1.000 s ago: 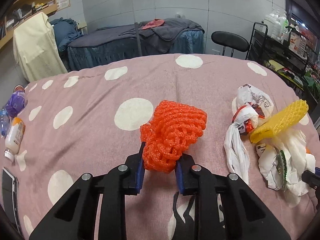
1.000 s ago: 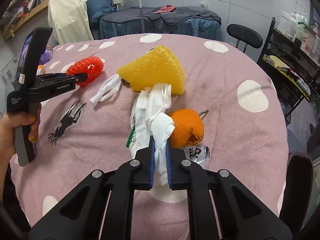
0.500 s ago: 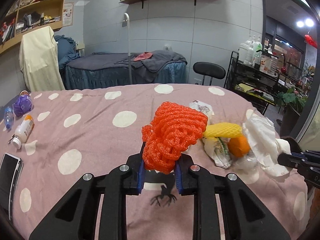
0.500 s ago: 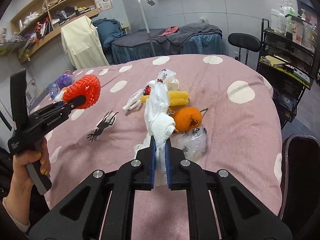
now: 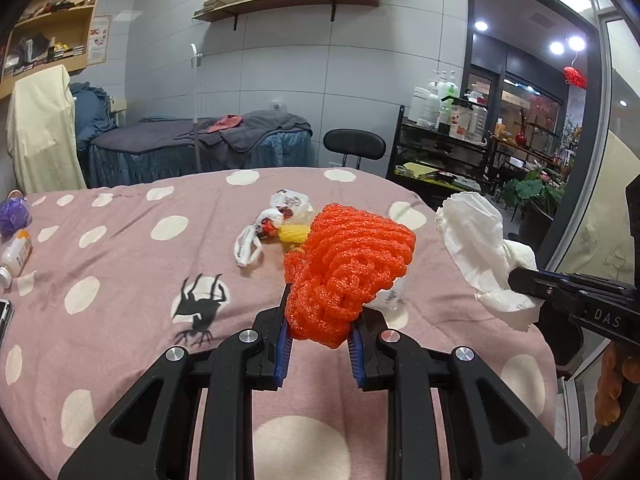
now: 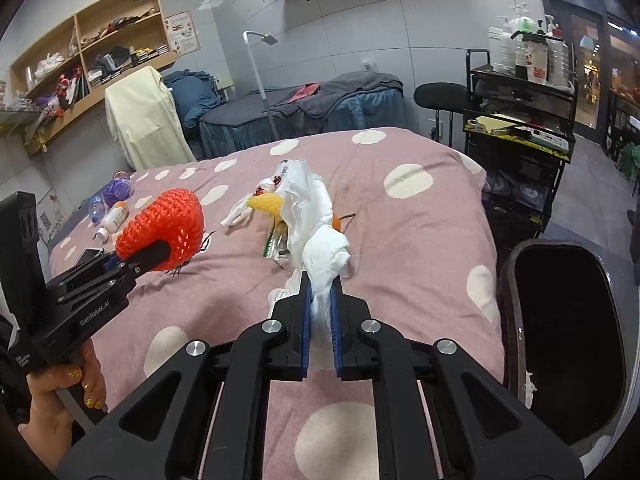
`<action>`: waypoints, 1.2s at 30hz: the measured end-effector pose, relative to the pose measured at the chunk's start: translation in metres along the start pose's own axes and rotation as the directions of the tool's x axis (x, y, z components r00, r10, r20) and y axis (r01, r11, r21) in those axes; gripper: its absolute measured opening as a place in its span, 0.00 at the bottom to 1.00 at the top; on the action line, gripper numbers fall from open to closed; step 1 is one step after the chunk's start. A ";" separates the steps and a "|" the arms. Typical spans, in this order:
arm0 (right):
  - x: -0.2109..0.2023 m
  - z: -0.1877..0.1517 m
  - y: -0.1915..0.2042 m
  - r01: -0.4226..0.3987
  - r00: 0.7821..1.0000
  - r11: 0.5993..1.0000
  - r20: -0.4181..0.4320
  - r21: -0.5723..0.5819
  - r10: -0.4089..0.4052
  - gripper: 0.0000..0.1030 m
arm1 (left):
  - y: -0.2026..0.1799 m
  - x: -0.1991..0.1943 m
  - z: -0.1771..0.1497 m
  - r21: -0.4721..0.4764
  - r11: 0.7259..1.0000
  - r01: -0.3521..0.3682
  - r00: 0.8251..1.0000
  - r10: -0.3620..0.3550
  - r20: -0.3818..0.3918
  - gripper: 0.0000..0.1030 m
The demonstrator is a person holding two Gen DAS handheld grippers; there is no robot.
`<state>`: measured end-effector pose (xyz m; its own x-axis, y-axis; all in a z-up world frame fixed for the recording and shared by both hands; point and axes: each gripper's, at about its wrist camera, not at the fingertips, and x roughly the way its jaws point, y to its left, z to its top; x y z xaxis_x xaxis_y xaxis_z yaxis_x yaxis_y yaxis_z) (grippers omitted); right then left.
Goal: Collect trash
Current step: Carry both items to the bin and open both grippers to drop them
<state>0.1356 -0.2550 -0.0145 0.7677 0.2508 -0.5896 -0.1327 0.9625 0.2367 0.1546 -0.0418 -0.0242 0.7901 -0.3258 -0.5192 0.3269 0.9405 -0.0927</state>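
Between the left hand-held gripper's [image 5: 320,330] fingers sits pinched orange foam netting [image 5: 348,272], while the right hand-held gripper [image 6: 320,320] clamps white tissue [image 6: 316,240], both lifted seemingly for binning.

The foam net [image 5: 348,272] is being held above the worktop [image 5: 120,272] by the left gripper [image 5: 320,334]. To the net's right, the tissue wad [image 6: 320,240] is being held up by the right gripper [image 6: 320,316]. Beyond the net, a bag pile [image 5: 276,220] is lying on the worktop. Far left of the net, bottles [image 5: 16,252] are lying. A bin [image 6: 568,336] is standing off the worktop's right edge.
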 end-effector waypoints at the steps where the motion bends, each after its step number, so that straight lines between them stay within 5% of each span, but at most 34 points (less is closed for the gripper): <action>1: -0.005 -0.004 -0.007 0.013 1.000 1.000 0.005 0.014 -0.013 0.09 | -0.005 -0.001 -0.002 -0.002 1.000 0.013 1.000 -0.013 -0.001 0.22; 8: -0.035 -0.021 -0.062 0.129 0.991 0.984 0.029 0.126 -0.134 0.09 | -0.047 -0.001 -0.007 0.006 0.992 0.127 0.992 -0.127 -0.008 0.22; 21: -0.066 -0.054 -0.152 0.326 0.942 0.904 -0.010 0.277 -0.336 0.09 | -0.118 0.011 -0.011 0.033 0.954 0.299 0.954 -0.297 -0.043 0.22; 31: -0.040 -0.082 -0.202 0.387 0.922 0.848 -0.120 0.363 -0.369 0.11 | -0.169 0.024 -0.018 0.092 0.917 0.388 0.920 -0.379 -0.104 0.23; 33: -0.035 -0.089 -0.208 0.389 0.921 0.841 -0.140 0.376 -0.363 0.22 | -0.178 0.027 -0.020 0.108 0.910 0.401 0.914 -0.388 -0.118 0.23; 36: -0.034 -0.097 -0.214 0.407 0.913 0.823 -0.140 0.398 -0.383 0.59 | -0.192 0.034 -0.024 0.121 0.898 0.422 0.903 -0.404 -0.148 0.22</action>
<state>0.0766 -0.4593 -0.1200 0.6638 -0.1256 -0.7373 0.4523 0.8525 0.2621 0.1062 -0.2313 -0.0448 0.5041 -0.6599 -0.5572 0.6901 0.6957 -0.1995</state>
